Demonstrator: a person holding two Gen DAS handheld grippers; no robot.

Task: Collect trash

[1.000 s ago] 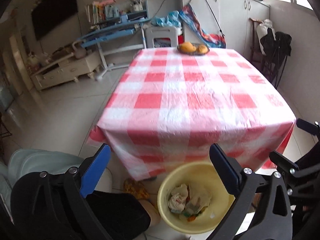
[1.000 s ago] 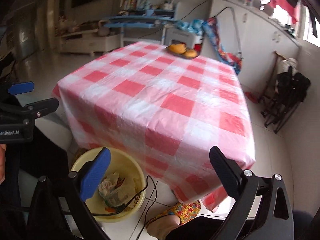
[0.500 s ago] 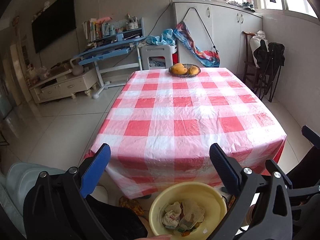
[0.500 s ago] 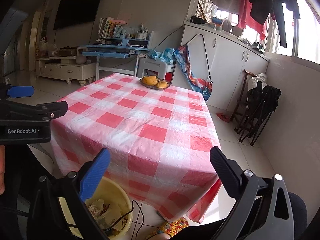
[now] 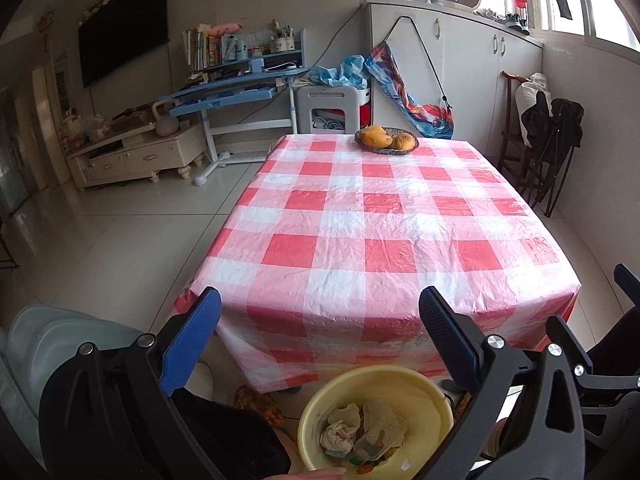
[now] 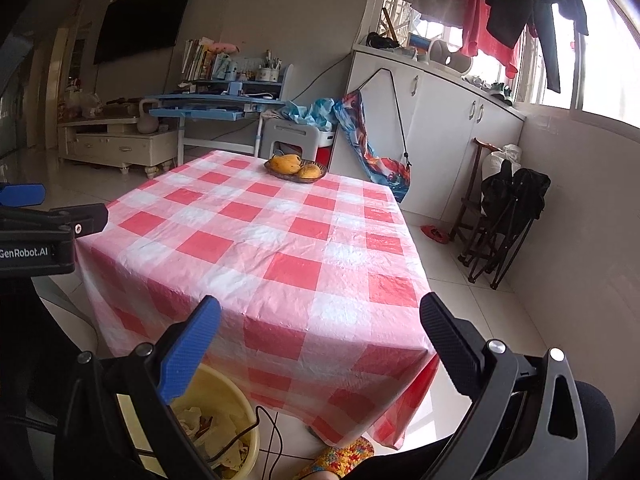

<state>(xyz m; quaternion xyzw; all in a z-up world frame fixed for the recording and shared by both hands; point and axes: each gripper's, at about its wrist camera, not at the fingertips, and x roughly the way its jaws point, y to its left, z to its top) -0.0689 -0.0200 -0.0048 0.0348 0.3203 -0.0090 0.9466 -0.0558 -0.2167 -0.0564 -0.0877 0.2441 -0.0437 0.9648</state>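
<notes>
A yellow bin (image 5: 372, 384) stands on the floor at the table's near edge, with crumpled paper trash (image 5: 360, 432) inside. It also shows in the right wrist view (image 6: 224, 396), lower left. My left gripper (image 5: 320, 344) is open and empty, held above the bin. My right gripper (image 6: 320, 344) is open and empty, in front of the table's near corner. The left gripper's body (image 6: 40, 236) shows at the left edge of the right wrist view.
A table with a red-and-white checked cloth (image 5: 380, 224) fills the middle. A basket of mangoes (image 5: 386, 141) sits at its far end. Folded chairs (image 6: 504, 216) stand by the right wall. A blue desk (image 5: 236, 92) and low cabinet (image 5: 132, 156) stand at the back left.
Both grippers have tilted upward and drawn back. The table top now fills more of each view and the bin has dropped lower. Both stay open.
</notes>
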